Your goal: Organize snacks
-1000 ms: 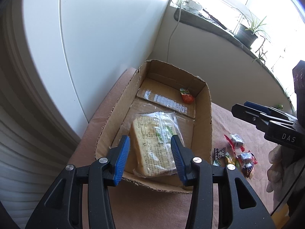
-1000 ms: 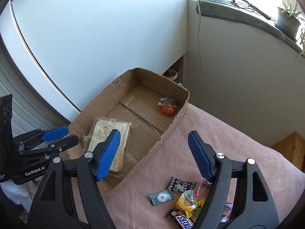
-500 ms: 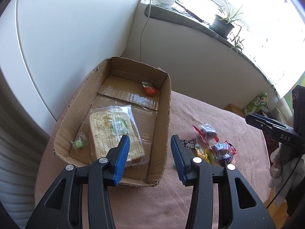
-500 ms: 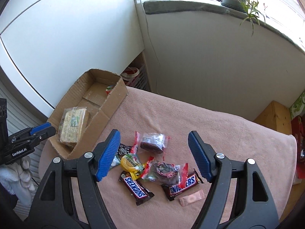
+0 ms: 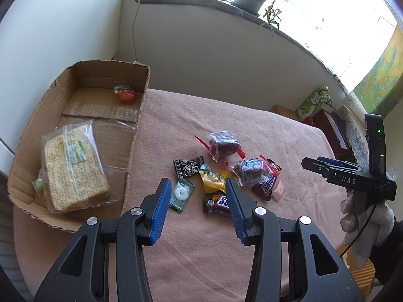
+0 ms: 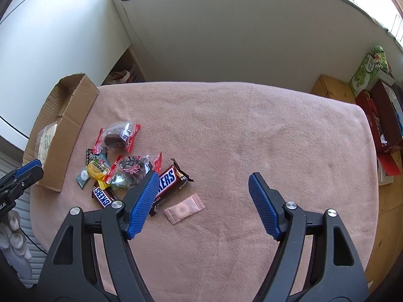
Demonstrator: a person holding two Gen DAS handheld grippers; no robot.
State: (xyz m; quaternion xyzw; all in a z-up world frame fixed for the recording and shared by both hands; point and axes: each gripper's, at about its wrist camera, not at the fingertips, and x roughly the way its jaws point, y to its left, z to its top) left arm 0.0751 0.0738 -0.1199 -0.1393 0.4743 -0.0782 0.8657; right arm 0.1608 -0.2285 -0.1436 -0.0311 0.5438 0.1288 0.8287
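Now the left gripper hangs over the pile with its blue-padded jaws parted and nothing between them. Just ahead of its left pad lies the small green-wrapped white ring candy; ahead of the right pad sits the dark Snickers mini bar, part hidden by that pad. Further out, the yellow candy and the black patterned sweet, then the open brown cardboard box off to its left, holding a clear-wrapped block of crackers and a red-lidded jelly cup.

The right gripper is spread wider, also empty. The pale pink flat sachet lies just ahead between its pads, nearer the left one, long axis slanting across the jaw line. So the right hand looks better placed for the sachet, the left for the ring candy.

Only the left view looks down into the box; the right view sees just its outer wall, but shows the bigger Snickers bar lengthways.
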